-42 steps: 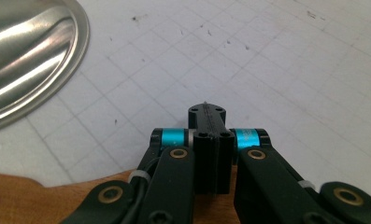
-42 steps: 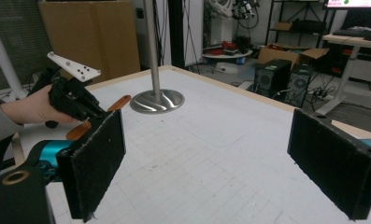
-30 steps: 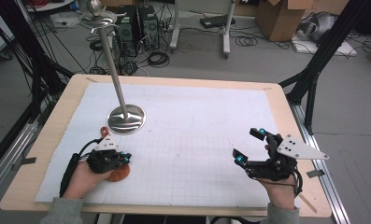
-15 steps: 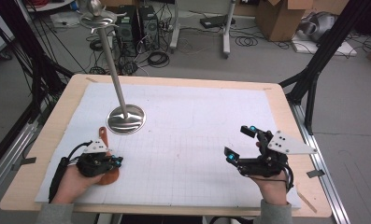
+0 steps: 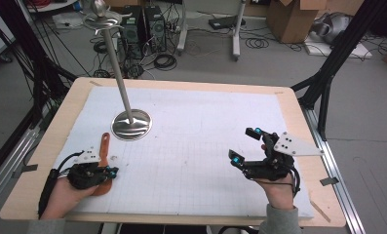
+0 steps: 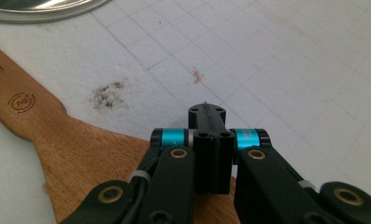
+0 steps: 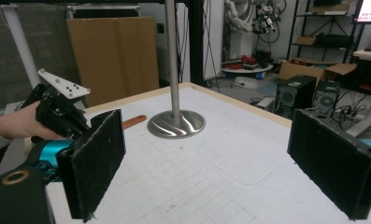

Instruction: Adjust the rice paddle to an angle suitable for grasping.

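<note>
Since a second ago we have drawn our left gripper (image 5: pixel 110 172) back from the stand toward the near left corner of the surface (image 5: pixel 288 105), and the wooden spatula (image 5: pixel 104 146) now shows its handle beyond the gripper, pointing to about 12 o'clock at the stand's round steel base (image 5: pixel 131 125). Our right gripper (image 5: pixel 245 145) has slid a little toward the middle of the white gridded mat (image 5: pixel 201 126).

In the left gripper view our jaws are pressed together, their tips meeting above the mat, with the spatula's broad blade (image 6: pixel 89 154) lying beneath them; we cannot tell whether they touch it. A dark smudge (image 6: pixel 107 92) marks the mat just beside the spatula's neck.

Our right gripper (image 7: pixel 211 158) stands spread wide with nothing between its black pads (image 7: pixel 99 158), aimed at about 10 o'clock across the surface toward the stand's pole (image 7: pixel 173 56) and our left hand (image 7: pixel 15 122). The stand sits at roughly 11 o'clock of the mat's centre.
</note>
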Demonstrator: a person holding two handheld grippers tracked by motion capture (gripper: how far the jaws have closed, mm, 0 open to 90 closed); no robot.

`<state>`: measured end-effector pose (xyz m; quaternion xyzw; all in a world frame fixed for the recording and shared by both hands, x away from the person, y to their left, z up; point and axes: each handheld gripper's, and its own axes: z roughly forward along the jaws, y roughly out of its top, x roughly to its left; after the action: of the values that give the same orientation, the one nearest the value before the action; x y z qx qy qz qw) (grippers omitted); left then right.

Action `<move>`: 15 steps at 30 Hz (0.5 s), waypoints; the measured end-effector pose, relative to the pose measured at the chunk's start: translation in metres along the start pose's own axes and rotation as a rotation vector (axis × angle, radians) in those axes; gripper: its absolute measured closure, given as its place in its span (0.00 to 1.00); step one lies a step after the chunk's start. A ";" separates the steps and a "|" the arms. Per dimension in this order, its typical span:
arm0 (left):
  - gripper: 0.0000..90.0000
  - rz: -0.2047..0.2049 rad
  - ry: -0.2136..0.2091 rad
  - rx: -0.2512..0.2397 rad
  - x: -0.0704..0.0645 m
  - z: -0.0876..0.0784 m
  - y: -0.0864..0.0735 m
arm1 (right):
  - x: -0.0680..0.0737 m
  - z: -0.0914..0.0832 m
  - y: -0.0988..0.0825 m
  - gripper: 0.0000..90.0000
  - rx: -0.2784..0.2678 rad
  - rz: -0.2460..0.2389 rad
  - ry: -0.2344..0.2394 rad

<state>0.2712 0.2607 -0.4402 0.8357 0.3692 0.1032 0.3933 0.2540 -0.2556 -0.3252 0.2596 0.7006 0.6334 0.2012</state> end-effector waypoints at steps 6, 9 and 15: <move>0.99 -0.014 0.015 0.003 0.004 -0.011 -0.009 | 0.003 0.009 0.002 0.11 0.002 -0.004 0.019; 0.99 -0.025 0.017 0.004 0.007 -0.018 -0.014 | 0.003 0.013 0.001 0.11 0.009 -0.008 0.026; 0.99 -0.042 0.030 -0.007 0.012 -0.026 -0.021 | 0.004 0.018 0.001 0.11 0.011 -0.012 0.033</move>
<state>0.2562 0.2931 -0.4395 0.8248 0.3921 0.1085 0.3926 0.2621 -0.2384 -0.3257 0.2461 0.7088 0.6326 0.1921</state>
